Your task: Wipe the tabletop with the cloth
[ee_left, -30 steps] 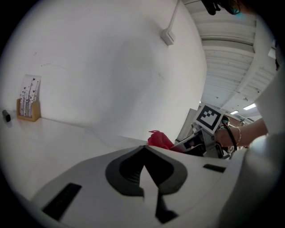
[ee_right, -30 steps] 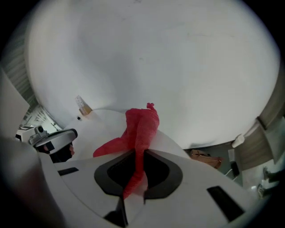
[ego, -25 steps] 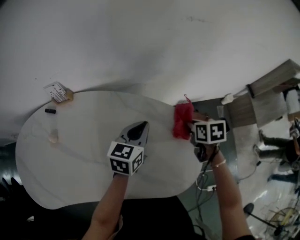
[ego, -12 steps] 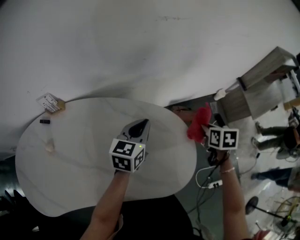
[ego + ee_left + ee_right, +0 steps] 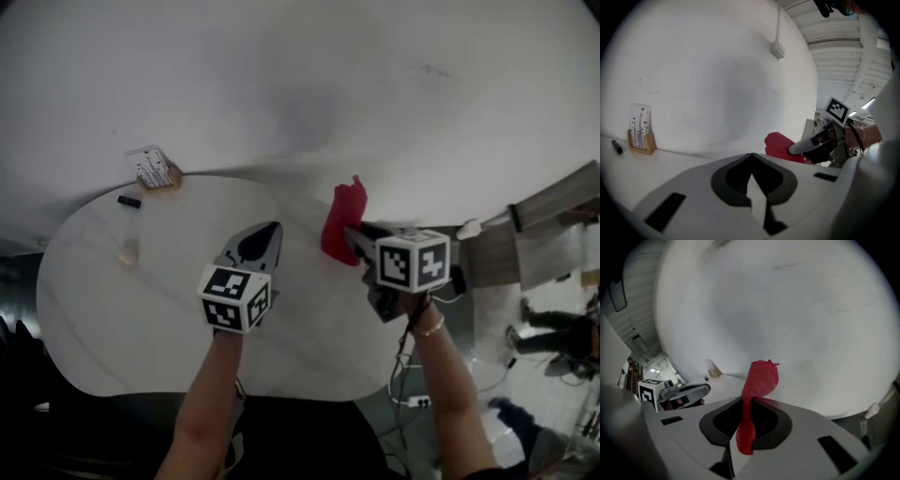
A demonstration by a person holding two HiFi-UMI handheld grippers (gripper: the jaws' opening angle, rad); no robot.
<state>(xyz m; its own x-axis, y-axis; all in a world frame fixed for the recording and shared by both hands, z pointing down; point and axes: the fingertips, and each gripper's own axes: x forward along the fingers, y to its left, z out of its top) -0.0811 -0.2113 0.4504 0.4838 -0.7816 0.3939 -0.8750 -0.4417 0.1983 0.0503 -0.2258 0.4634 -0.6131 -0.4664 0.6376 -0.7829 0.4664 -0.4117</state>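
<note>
**Inspector:** What did the right gripper (image 5: 354, 242) have in hand?

**Assessor:** Its fingers were pinched on the red cloth (image 5: 342, 220). The cloth was held by a narrow fold, and most of it stood bunched beyond the tips. It sat over the far right edge of the worktop (image 5: 141, 319). From the head view I could not tell whether the cloth touched the surface or hung just above it.

**Inspector:** And the left gripper (image 5: 264, 236)?

**Assessor:** Its fingers were pressed together on nothing, and it was poised over the middle of the worktop, near the cloth but apart from it.

**Inspector:** What do you recommend for the wipe?

**Assessor:** In my judgement, the bunch should be lowered until it lies flat on the surface. Only a little fabric was gripped, so firm dragging could pull it free. Pressure should be moderate and the strokes should overlap, running from the right edge toward the left.

**Inspector:** Any obstructions?

**Assessor:** A card stand (image 5: 153, 169), a small black item (image 5: 129, 201) and a pale object (image 5: 128, 251) sat at the far left. The strokes should stop short of them or go round them.
</note>
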